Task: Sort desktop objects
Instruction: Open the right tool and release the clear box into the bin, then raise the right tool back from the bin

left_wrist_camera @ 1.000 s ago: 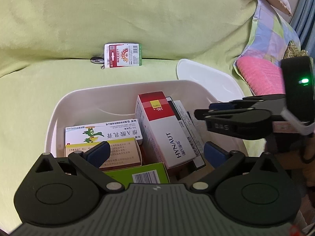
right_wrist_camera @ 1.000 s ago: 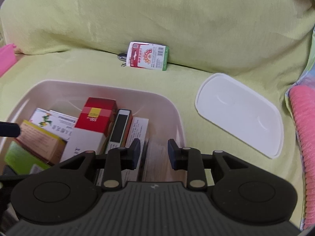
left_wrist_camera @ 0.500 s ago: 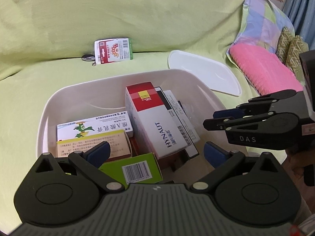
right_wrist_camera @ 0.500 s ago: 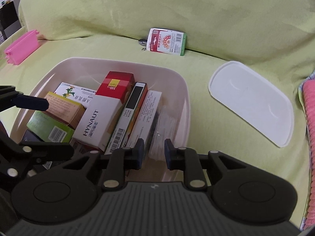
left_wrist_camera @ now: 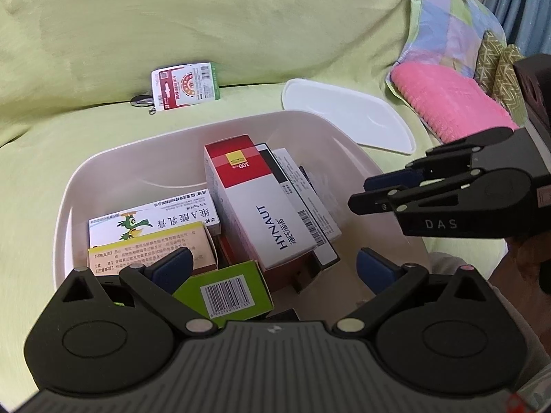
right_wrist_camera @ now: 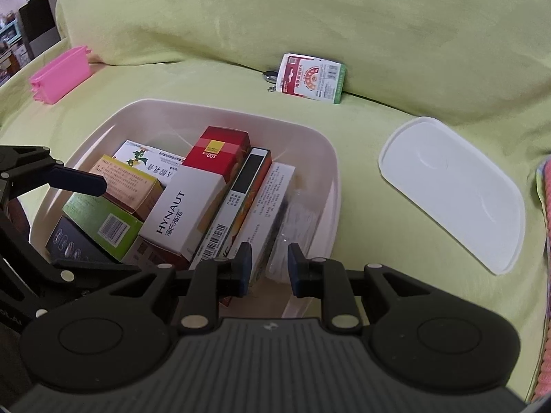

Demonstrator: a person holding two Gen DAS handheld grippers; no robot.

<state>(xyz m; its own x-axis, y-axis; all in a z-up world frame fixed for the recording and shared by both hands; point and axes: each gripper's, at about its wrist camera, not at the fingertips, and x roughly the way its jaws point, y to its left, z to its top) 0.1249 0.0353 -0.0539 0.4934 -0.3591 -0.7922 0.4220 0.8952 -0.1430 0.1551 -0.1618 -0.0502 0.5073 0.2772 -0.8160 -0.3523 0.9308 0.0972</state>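
Left gripper (left_wrist_camera: pixel 273 263) spread wide and empty, poised over the near end of the bin (left_wrist_camera: pixel 155 168), blue pads either side of the boxes below. Right gripper (right_wrist_camera: pixel 269 266) narrowed to a slim gap, nothing between the pads, held above the bin's near right corner.

Inside the bin, packed close:
- HYNAUT box (left_wrist_camera: pixel 261 220), red and white, slanted across the middle, leaning on its neighbours.
- Black-striped flat box (right_wrist_camera: pixel 248 189) and white printed box (right_wrist_camera: pixel 272 192) on edge just right of it.
- Clear plastic bag (right_wrist_camera: pixel 299 220) against the bin's right wall.
- Bird-print box (left_wrist_camera: pixel 155 220) toward the bin's left wall, tan box (left_wrist_camera: pixel 148 251) lying partly over it.
- Green barcode box (left_wrist_camera: pixel 227 292) at the bin's near left, resting on a dark box (right_wrist_camera: pixel 72 244).

Outside the bin, on the green sofa cover (left_wrist_camera: pixel 241 17):
- White lid (left_wrist_camera: pixel 344 117) lying flat, just right of the bin, apart from it.
- Red-and-white packet (left_wrist_camera: pixel 186 82) propped beyond the bin's far rim, a small metal keyring (left_wrist_camera: pixel 139 101) touching its left edge.
- Pink basket (right_wrist_camera: pixel 62 74) well off past the bin's far left corner.
- Pink cushion (left_wrist_camera: pixel 447 93) beyond the lid, farther right of the bin.
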